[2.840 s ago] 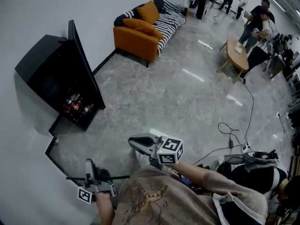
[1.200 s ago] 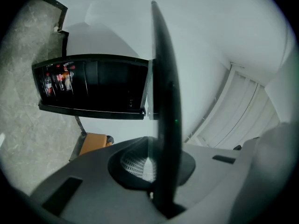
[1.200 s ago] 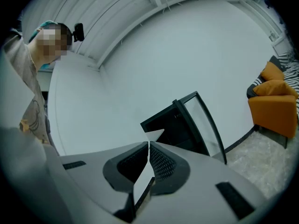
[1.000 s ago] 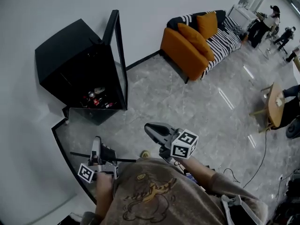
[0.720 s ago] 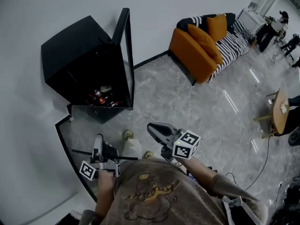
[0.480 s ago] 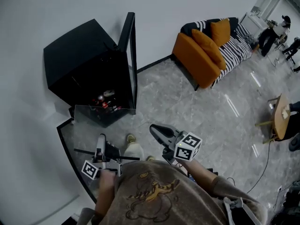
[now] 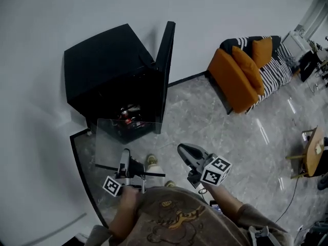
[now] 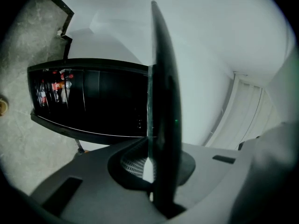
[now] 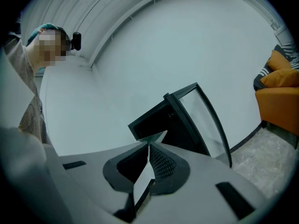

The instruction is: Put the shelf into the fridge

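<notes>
The shelf (image 7: 128, 141) is a clear glass pane with a thin black rim. My left gripper (image 7: 124, 167) is shut on its near edge and holds it out flat in front of me. In the left gripper view the shelf (image 8: 161, 78) stands edge-on between the jaws of my left gripper (image 8: 149, 146). The black fridge (image 7: 107, 70) stands against the wall just beyond the pane, its glass door (image 7: 165, 70) swung open and bottles (image 7: 128, 114) low inside. My right gripper (image 7: 187, 152) hangs to the right of the shelf, shut, holding nothing. It faces the fridge (image 9: 161, 120).
An orange sofa (image 7: 246, 76) with striped cushions stands along the wall to the right, and a small wooden table (image 7: 312, 147) at the far right. A black skirting strip (image 7: 77, 158) edges the marble floor on the left. My shoes (image 7: 151, 160) show under the shelf.
The fridge has drawn nearer and come round towards the middle of the view. Both grippers have travelled towards it, the left one still carrying the shelf.
</notes>
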Demonstrator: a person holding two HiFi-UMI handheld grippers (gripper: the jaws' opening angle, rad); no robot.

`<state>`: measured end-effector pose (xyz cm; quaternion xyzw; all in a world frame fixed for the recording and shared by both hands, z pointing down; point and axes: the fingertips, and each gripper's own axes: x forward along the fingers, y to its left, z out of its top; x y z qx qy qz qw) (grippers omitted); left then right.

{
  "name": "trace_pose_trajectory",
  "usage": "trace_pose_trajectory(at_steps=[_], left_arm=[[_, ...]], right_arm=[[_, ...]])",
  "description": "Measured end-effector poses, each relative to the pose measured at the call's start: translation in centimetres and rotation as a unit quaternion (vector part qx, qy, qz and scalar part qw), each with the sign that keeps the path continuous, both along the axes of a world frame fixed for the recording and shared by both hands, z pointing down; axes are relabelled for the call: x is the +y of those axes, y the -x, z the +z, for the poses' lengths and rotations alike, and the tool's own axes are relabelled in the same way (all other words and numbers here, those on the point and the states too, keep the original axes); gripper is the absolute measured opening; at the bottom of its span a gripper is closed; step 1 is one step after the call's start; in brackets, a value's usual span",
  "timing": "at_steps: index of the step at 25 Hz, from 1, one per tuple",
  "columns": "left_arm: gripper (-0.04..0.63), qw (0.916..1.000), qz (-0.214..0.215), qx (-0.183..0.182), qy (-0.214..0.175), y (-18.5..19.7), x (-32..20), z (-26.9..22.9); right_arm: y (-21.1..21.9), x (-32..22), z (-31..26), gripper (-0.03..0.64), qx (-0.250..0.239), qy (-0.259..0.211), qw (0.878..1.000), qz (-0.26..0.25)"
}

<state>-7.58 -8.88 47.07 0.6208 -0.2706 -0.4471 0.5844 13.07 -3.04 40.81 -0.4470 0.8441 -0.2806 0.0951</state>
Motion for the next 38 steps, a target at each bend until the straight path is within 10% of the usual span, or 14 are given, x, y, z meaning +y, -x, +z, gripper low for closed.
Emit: trace_pose_trajectory(at_steps=[38], left_arm=[[0.017, 0.9910, -0.115, -0.018, 0.065, -0.7, -7.9, 16.2]], right_arm=[[0.2, -4.5, 6.8, 0.025, 0.040, 0.053, 0.995, -0.071]])
